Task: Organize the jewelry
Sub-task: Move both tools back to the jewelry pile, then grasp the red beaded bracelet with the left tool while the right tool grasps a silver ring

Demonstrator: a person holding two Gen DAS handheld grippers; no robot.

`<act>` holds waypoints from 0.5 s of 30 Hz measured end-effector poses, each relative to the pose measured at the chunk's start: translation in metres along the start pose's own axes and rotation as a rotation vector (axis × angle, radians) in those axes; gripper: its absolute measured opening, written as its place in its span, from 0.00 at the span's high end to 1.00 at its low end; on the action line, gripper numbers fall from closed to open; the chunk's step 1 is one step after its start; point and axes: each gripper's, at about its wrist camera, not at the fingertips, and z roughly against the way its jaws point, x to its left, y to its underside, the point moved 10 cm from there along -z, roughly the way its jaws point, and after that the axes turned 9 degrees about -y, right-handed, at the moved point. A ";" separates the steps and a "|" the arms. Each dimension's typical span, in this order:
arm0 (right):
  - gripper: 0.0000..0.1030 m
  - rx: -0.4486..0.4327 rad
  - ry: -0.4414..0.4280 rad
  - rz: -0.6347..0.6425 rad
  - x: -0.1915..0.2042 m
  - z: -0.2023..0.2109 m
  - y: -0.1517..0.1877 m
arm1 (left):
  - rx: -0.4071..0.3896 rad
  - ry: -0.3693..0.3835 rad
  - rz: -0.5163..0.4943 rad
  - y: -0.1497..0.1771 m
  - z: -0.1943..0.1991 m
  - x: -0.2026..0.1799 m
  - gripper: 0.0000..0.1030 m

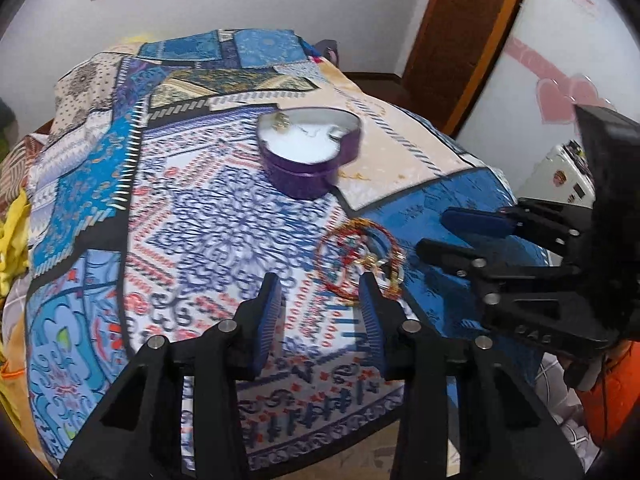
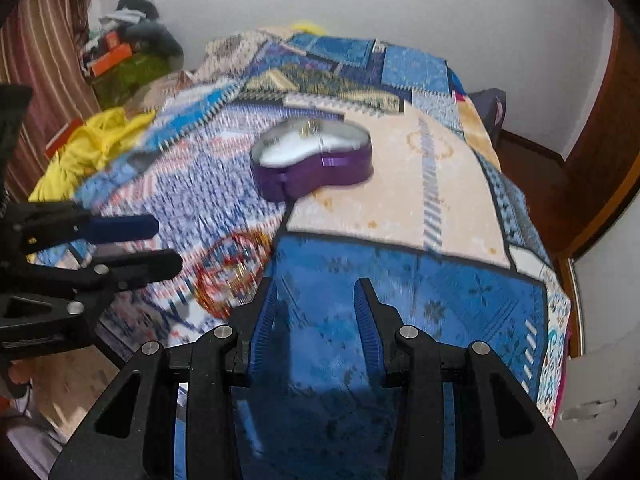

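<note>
Left wrist view: red beaded bangles [image 1: 358, 258] lie on the bed [image 1: 200, 216] at 1 o'clock of the released left hand-held gripper [image 1: 320, 284]; the right hand-held gripper [image 2: 314, 290] is released too. Light, stiff, slippery hoops; pinching across the rims seems best.

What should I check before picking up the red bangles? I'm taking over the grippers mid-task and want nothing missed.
1. Left gripper open and empty: ok.
2. Right gripper open and empty: ok.
3. Red bangles lying free on the patterned bedspread, held by neither gripper: ok.
4. Purple heart-shaped box lid off, white lining exposed: ok.
5. Small gold jewelry already in the box, leaving room: ok.
6. How many bangles, and whether they are tangled: cannot tell, blurred.
</note>
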 end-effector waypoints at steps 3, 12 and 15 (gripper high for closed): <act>0.64 -0.009 0.004 0.000 -0.004 0.006 0.003 | 0.015 0.028 -0.012 0.005 -0.003 -0.012 0.73; 0.64 -0.023 0.000 -0.041 -0.016 0.016 0.008 | 0.017 0.044 -0.084 0.006 -0.011 -0.040 0.73; 0.64 -0.025 -0.005 -0.046 -0.016 0.016 0.008 | 0.032 0.030 -0.097 0.008 -0.018 -0.041 0.73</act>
